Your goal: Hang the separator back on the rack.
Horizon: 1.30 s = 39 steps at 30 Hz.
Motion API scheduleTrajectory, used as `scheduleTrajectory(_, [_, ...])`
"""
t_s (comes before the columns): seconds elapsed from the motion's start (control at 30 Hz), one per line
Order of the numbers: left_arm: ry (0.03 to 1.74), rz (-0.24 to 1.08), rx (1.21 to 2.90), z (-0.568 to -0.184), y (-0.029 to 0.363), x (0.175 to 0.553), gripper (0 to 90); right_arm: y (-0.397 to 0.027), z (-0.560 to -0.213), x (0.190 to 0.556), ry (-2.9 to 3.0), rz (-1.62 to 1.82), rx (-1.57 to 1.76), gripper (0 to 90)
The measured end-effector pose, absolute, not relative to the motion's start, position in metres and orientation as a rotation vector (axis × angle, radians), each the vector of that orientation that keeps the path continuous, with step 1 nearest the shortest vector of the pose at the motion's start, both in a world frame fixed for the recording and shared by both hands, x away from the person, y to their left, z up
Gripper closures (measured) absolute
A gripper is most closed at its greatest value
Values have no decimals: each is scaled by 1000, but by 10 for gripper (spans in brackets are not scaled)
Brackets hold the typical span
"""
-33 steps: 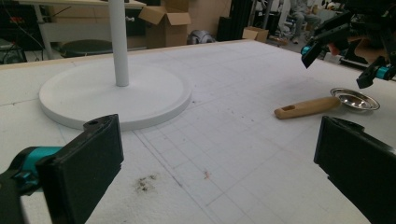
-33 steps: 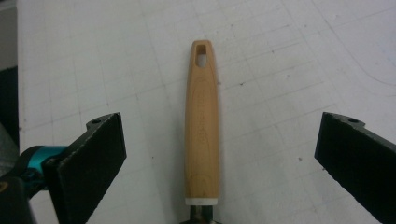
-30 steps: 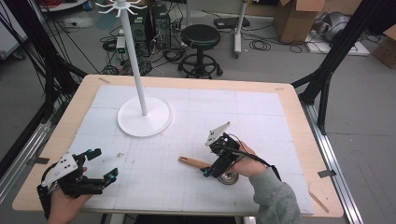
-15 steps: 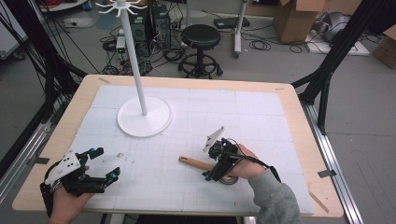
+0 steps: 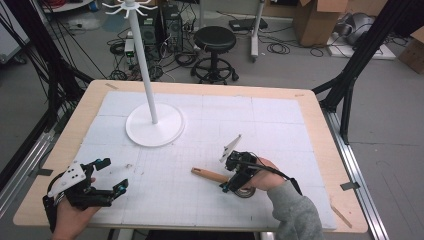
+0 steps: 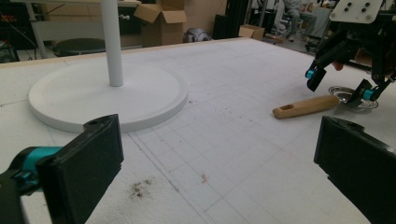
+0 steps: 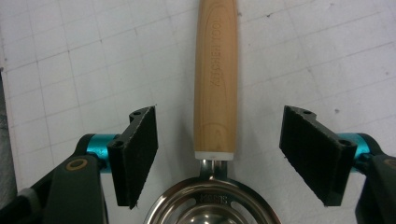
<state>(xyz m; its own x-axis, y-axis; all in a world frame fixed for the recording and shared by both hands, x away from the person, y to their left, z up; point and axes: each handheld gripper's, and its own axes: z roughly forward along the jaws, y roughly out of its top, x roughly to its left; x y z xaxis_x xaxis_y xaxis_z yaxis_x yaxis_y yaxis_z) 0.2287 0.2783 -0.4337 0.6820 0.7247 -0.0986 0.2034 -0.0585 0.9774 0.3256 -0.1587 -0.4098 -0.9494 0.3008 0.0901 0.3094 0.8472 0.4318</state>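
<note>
High view: white gridded mat (image 5: 280, 125) on a wooden table (image 5: 320, 125), and the only bowl-shaped thing here is the shallow slotted metal bowl (image 5: 246, 192) of a wooden-handled skimmer spoon (image 5: 212, 175), lying flat near the front right of the mat; nothing sits in that bowl. The right gripper (image 5: 235, 181) hangs straight over the spoon, pointing down, hand (image 5: 265, 177) behind it, grey sleeve (image 5: 295, 215) at the bottom edge. Right gripper view: spoon handle (image 7: 216, 79) runs up the middle, metal neck and bowl rim (image 7: 212, 205) at the bottom centre, one black pad (image 7: 137, 151) on each side of the handle's bowl end. Jaws have just been closing with the handle between them, but clear mat shows on both sides, so the pads are apart from the wood, not pinching yet. Left gripper (image 5: 102, 185) rests low at the front left corner of the mat, well apart from the spoon, jaws spread wide with nothing between them. Left gripper view: both of its own pads (image 6: 88, 163) frame bare mat, the spoon handle (image 6: 306, 106) lies far right with the right gripper (image 6: 338, 81) above its bowl end, tips on either side. White hanger stand: round base (image 5: 155, 125) at mid-left of the mat, post (image 5: 145, 65) upright, near neither gripper.
</note>
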Motion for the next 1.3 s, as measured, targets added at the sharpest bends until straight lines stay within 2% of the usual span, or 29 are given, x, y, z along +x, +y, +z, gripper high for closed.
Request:
scheduleTrajectory(0.33, [779,514,1599,-433,282,227,18,-159,-412,327,-2995,-675,-510,415])
scheduleTrajectory(1.3, [780,509,1598,-434,281,227,18,-154,-414,323,-3069,-592,-484,558])
